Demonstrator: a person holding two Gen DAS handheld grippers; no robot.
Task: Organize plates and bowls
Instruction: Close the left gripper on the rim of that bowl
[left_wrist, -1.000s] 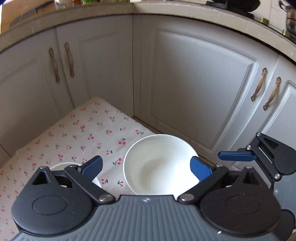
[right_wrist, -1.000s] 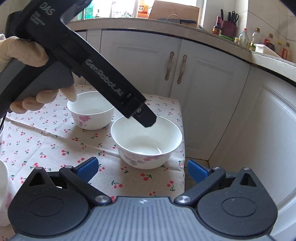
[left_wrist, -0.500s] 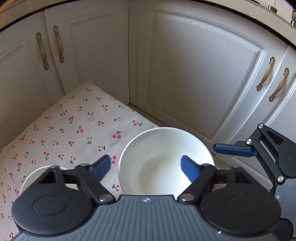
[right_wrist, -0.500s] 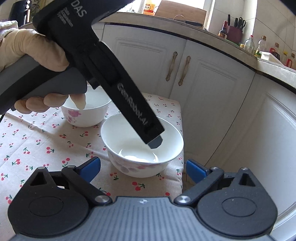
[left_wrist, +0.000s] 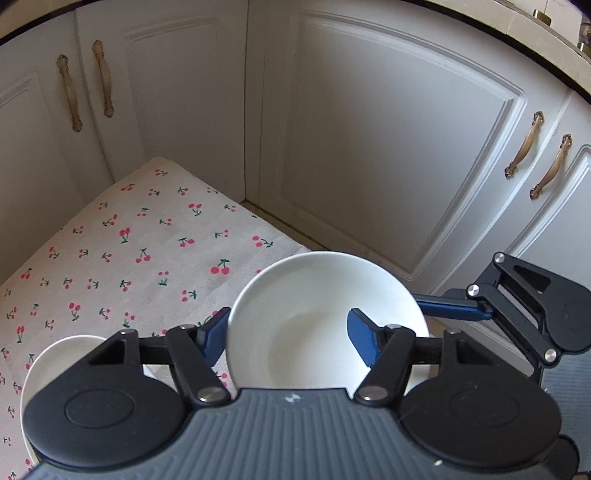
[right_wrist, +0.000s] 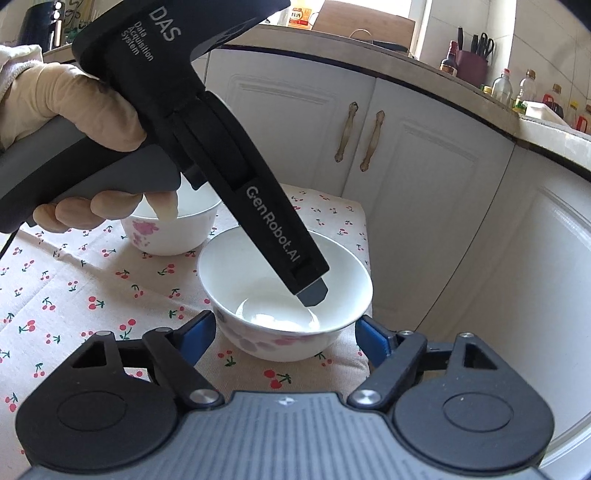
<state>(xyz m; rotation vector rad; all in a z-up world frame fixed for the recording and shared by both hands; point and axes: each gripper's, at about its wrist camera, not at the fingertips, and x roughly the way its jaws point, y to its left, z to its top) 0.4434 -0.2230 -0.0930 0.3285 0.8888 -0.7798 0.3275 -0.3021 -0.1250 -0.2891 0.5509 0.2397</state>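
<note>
The left gripper (left_wrist: 290, 338) is closing across the rim of the near bowl (left_wrist: 317, 317), one blue finger outside the wall and the other inside the hollow; whether the pads are pressing yet, I cannot tell. Around it, the right gripper (right_wrist: 284, 338) is narrowing too, its jaws straddling that same bowl from the opposite side, both blue fingers (right_wrist: 197, 332) looking just clear of the flowered wall, so nothing gripped there. The bowl is sitting at the corner of the bench (right_wrist: 55, 288), on the cherry-print cloth, right by the edge nearest the cabinet doors (right_wrist: 424, 177). Just behind it a second bowl (right_wrist: 170, 229) is standing apart on the cloth, partly hidden by the gloved hand (right_wrist: 70, 110) holding the left tool. On progress, I'd call this early: two bowls are sitting separately, nothing stacked, no plate anywhere in sight, and the first pick is only now being made. The left wrist view is giving the straight-down look into the bowl and the finger inside it, plus one blue finger of the right tool beyond the rim; the right wrist view alone is showing the pink flowers on both bowls, the gloved hand, and the bottles and knife block up on the kitchen worktop (right_wrist: 480, 99).
</note>
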